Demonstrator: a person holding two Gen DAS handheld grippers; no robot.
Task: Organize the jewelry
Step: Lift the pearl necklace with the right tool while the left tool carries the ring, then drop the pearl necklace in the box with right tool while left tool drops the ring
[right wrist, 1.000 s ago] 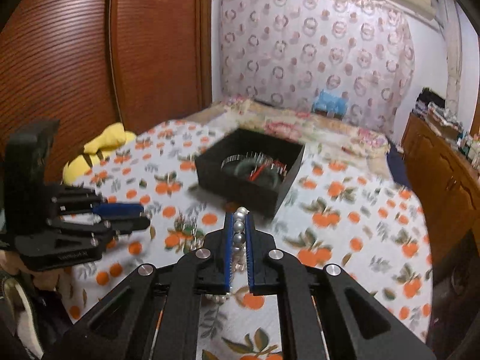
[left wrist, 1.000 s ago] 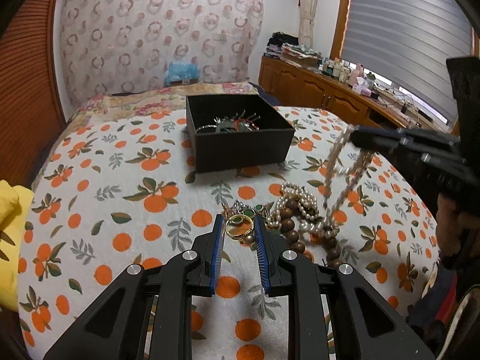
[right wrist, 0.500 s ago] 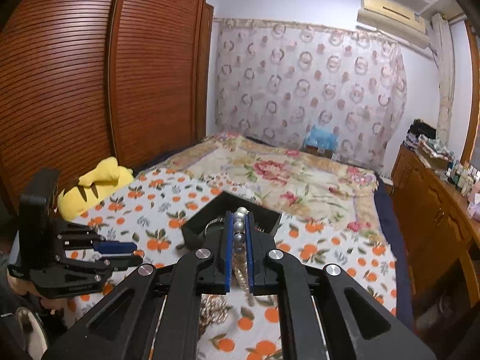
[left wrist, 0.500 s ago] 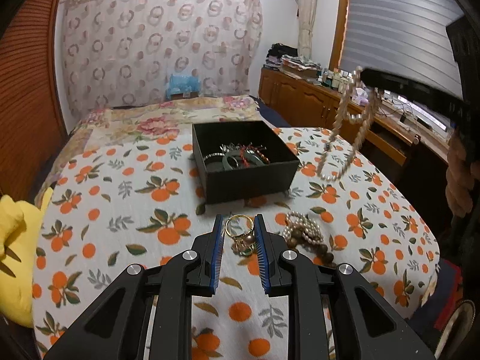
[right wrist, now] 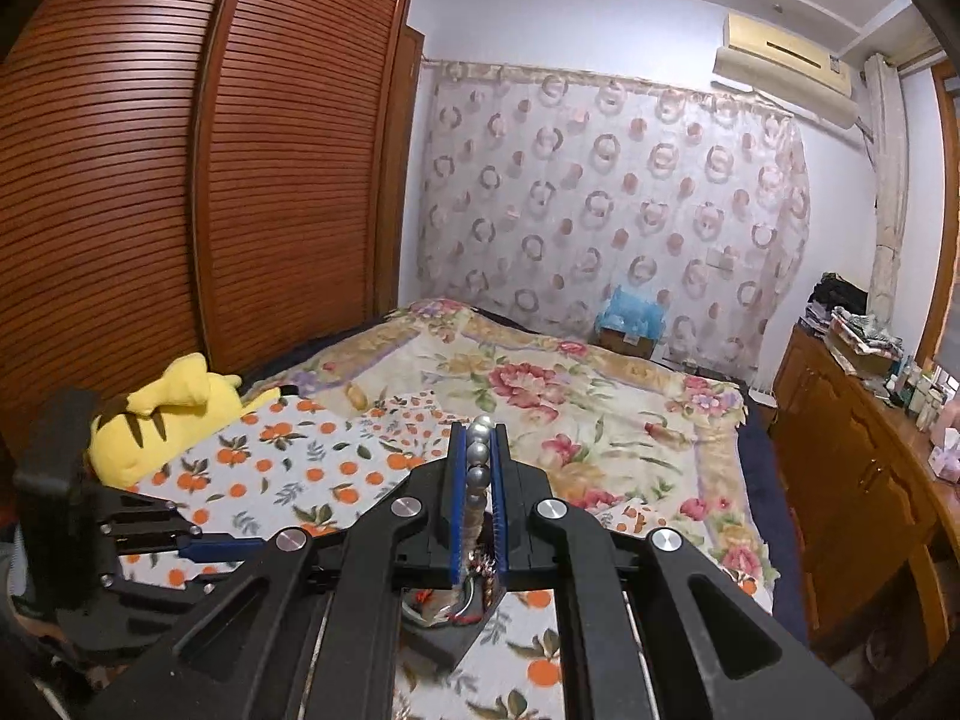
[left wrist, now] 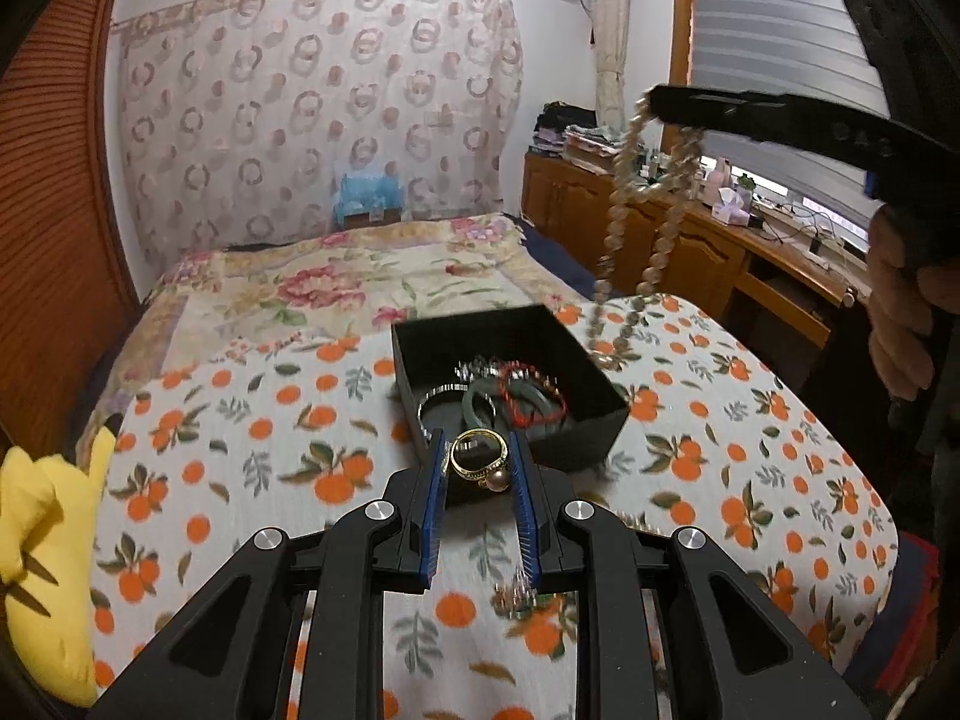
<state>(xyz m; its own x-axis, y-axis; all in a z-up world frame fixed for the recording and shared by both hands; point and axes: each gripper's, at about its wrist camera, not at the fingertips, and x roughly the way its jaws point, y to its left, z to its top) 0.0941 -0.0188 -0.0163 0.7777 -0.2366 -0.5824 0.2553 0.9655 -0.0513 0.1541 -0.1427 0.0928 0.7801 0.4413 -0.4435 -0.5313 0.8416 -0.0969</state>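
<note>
My left gripper (left wrist: 478, 462) is shut on a gold ring with a dark pearl (left wrist: 480, 461), held above the near edge of the black jewelry box (left wrist: 543, 435). The box holds a green bangle (left wrist: 480, 405), a red bead bracelet (left wrist: 531, 399) and a silver bangle. My right gripper (right wrist: 480, 462) is shut on a pearl necklace (right wrist: 478, 453). In the left wrist view the right gripper (left wrist: 654, 105) is high at the right, and the necklace (left wrist: 624, 210) hangs down over the box's far right corner. The box shows below the right gripper (right wrist: 447, 630).
The box sits on an orange-print cloth (left wrist: 240, 438) over a floral bedspread (left wrist: 336, 288). A yellow plush toy (left wrist: 42, 534) lies at the left edge. More loose jewelry (left wrist: 516, 594) lies under my left gripper. A wooden dresser (left wrist: 690, 252) stands right, a wardrobe (right wrist: 180, 180) left.
Both grippers rose and moved toward the box. The left carried the gold ring to the box's near edge. The right lifted the pearl necklace clear of the pile, over the box's right side.
</note>
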